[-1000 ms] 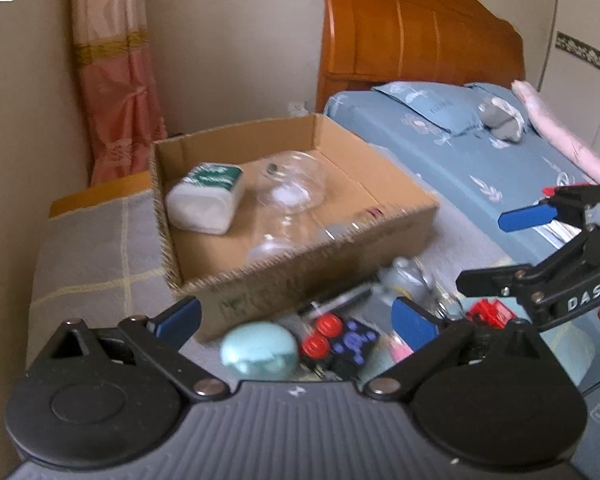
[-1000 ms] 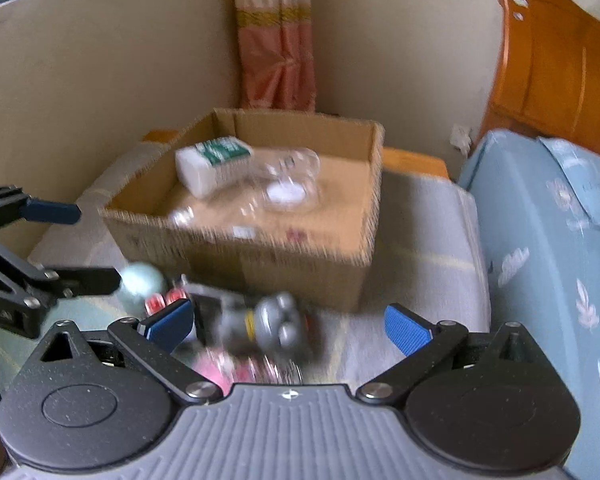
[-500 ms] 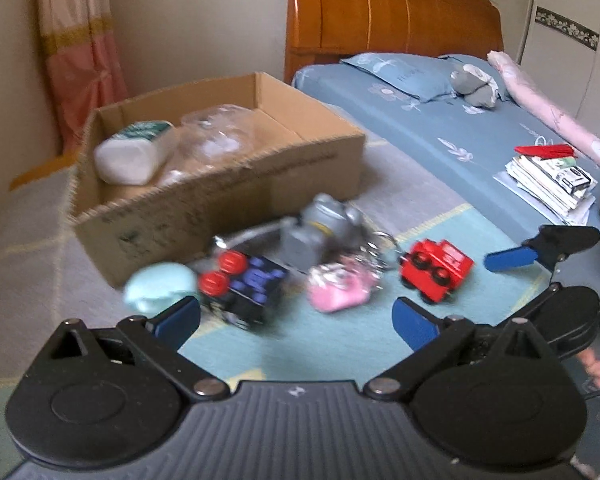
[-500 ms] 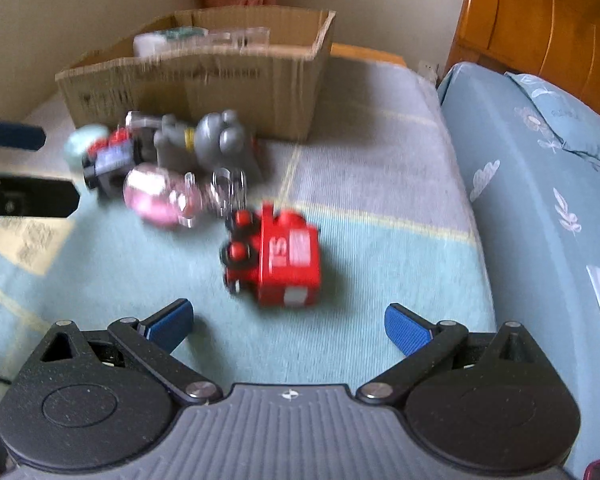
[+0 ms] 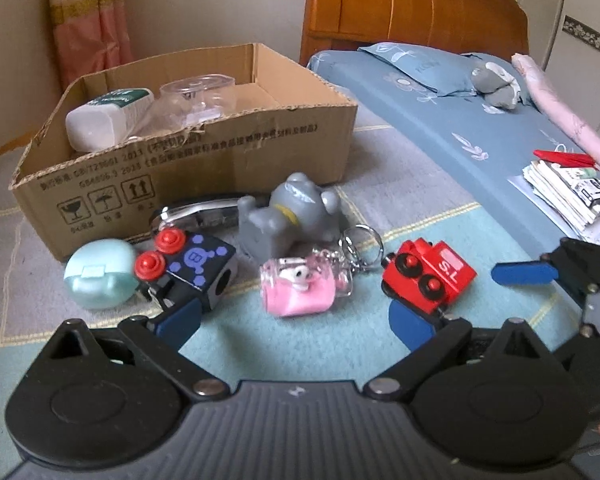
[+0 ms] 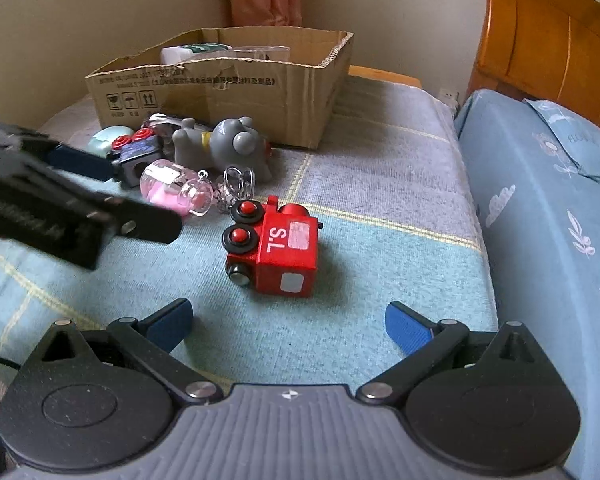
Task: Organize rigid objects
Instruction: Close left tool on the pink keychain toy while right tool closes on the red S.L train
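On the blanket, before the cardboard box (image 5: 204,160), lie a mint round case (image 5: 100,276), a dark toy block with red wheels (image 5: 188,268), a grey figurine (image 5: 292,216), a pink bottle keychain (image 5: 300,288) and a red toy train (image 5: 428,276). My left gripper (image 5: 294,320) hangs low just short of the pink bottle, its jaws wide and closing, pressing nothing. In the right wrist view the red train (image 6: 276,248) lies ahead of my right gripper (image 6: 290,324), which is open and empty. The left gripper (image 6: 80,200) reaches in from the left.
Inside the box lie a white bottle (image 5: 108,120) and a clear container (image 5: 196,96). A bed with a blue sheet (image 5: 440,120) and a paper stack (image 5: 568,196) runs along the right. A wooden headboard (image 5: 400,4) and a curtain (image 5: 88,20) stand behind.
Both grippers have sunk from above the box toward the toys. The left one has drawn in on the pink bottle, and the right one has settled behind the red train.
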Action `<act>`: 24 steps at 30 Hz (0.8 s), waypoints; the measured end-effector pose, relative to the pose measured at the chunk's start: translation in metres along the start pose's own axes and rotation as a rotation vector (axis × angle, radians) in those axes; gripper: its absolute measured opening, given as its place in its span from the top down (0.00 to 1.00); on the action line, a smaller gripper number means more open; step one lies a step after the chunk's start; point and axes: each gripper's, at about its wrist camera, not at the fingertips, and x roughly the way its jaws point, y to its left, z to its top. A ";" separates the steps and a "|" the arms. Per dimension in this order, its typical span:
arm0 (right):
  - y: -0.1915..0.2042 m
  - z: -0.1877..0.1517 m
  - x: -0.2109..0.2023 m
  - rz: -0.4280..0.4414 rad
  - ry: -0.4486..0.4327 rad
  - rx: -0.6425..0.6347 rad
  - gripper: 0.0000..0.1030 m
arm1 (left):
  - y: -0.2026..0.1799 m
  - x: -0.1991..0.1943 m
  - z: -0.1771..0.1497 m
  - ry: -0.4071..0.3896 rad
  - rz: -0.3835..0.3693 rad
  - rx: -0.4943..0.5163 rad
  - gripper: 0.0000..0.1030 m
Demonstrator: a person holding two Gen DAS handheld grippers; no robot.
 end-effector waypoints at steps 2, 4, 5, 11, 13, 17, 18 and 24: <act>-0.001 -0.002 -0.001 0.006 -0.008 -0.009 0.00 | -0.003 0.002 0.001 -0.007 0.013 0.007 0.12; -0.001 -0.003 -0.001 0.010 -0.017 -0.014 0.00 | -0.007 0.003 0.002 -0.017 0.021 0.019 0.17; -0.001 -0.003 -0.001 0.011 -0.021 -0.015 0.00 | -0.008 0.004 0.003 -0.018 0.020 0.020 0.20; -0.001 -0.006 -0.002 0.012 -0.036 -0.015 0.00 | -0.009 0.015 0.005 0.018 0.000 -0.013 0.37; -0.001 -0.006 -0.002 0.011 -0.035 -0.014 0.00 | -0.008 0.017 0.007 0.015 -0.008 -0.027 0.37; -0.001 -0.005 -0.002 0.011 -0.035 -0.014 0.00 | -0.005 0.018 0.008 0.007 0.004 -0.035 0.49; -0.001 -0.005 -0.002 0.011 -0.034 -0.015 0.00 | -0.003 0.017 0.008 0.009 -0.006 -0.037 0.49; 0.002 0.002 0.005 0.027 -0.031 -0.034 0.00 | 0.001 0.013 0.005 0.007 -0.009 -0.034 0.49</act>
